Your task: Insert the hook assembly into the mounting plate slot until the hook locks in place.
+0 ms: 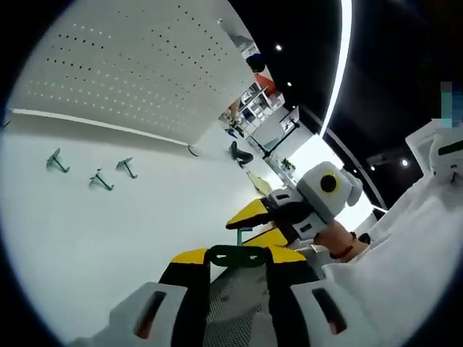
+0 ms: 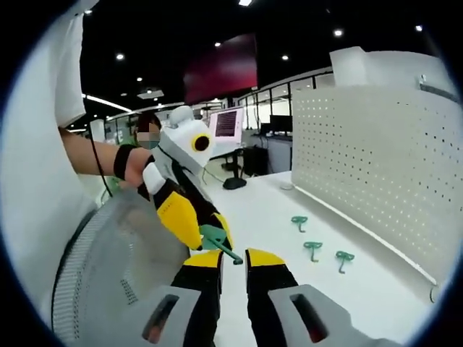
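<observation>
My left gripper (image 1: 237,256) is shut on a green hook (image 1: 237,254) that lies across its yellow tips. In the right gripper view that same left gripper (image 2: 194,220) reaches in from the left, holding the green hook (image 2: 213,237) with its dark stem pointing down between my right gripper's tips. My right gripper (image 2: 233,259) stands open, its jaws a narrow gap apart around the stem's end. In the left gripper view the right gripper (image 1: 252,224) sits just above the held hook. The white perforated mounting plate (image 1: 130,65) (image 2: 362,159) stands upright at the table's far edge.
Three spare green hooks (image 1: 100,179) (image 2: 312,248) lie on the white table (image 1: 108,238) (image 2: 275,210) near the plate's foot. A grey mesh surface (image 2: 108,275) curves in close on the left, below both grippers. A person's hand and white sleeve (image 1: 405,246) are beside them.
</observation>
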Demonstrator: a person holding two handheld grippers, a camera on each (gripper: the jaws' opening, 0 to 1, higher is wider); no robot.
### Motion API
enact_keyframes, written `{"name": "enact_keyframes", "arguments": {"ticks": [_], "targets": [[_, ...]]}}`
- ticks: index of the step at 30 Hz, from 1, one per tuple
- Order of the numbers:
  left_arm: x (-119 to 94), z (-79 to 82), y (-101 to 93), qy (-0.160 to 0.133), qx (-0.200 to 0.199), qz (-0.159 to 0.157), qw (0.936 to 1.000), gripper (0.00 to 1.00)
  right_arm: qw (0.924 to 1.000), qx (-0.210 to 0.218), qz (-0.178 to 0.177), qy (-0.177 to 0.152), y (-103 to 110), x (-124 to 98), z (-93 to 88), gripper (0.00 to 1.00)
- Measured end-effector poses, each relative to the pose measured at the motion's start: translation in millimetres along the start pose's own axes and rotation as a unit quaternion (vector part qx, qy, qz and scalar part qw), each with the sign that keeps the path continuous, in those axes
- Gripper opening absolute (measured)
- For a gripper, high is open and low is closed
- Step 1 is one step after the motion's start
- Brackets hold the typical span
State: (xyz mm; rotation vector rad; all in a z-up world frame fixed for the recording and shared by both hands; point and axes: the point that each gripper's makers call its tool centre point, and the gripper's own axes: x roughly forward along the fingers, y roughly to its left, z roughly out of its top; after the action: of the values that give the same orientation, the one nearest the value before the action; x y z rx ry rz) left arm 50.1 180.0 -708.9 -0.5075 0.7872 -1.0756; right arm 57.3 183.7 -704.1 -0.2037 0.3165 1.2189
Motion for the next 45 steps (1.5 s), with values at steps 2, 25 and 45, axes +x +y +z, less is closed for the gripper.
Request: {"name": "enact_keyframes", "arguments": {"ticks": [2,25,45], "targets": [[0.7,-2.0,-0.6,0.008,0.001,-0.003,1.0,0.31,0.9999,-0.012,0.001,0.01,1.0,1.3,-2.2,0.1],[-5.7,-3.9,-6.4,0.012,0.079,-0.028,0.9964,0.32,0.99,-0.126,0.031,0.056,16.6,3.1,-12.6,0.01],[-9.7,20.8,-16.0,-0.072,0.205,0.016,0.976,0.2,0.9969,0.074,0.004,0.027,13.2,-0.2,2.5,0.01]]}}
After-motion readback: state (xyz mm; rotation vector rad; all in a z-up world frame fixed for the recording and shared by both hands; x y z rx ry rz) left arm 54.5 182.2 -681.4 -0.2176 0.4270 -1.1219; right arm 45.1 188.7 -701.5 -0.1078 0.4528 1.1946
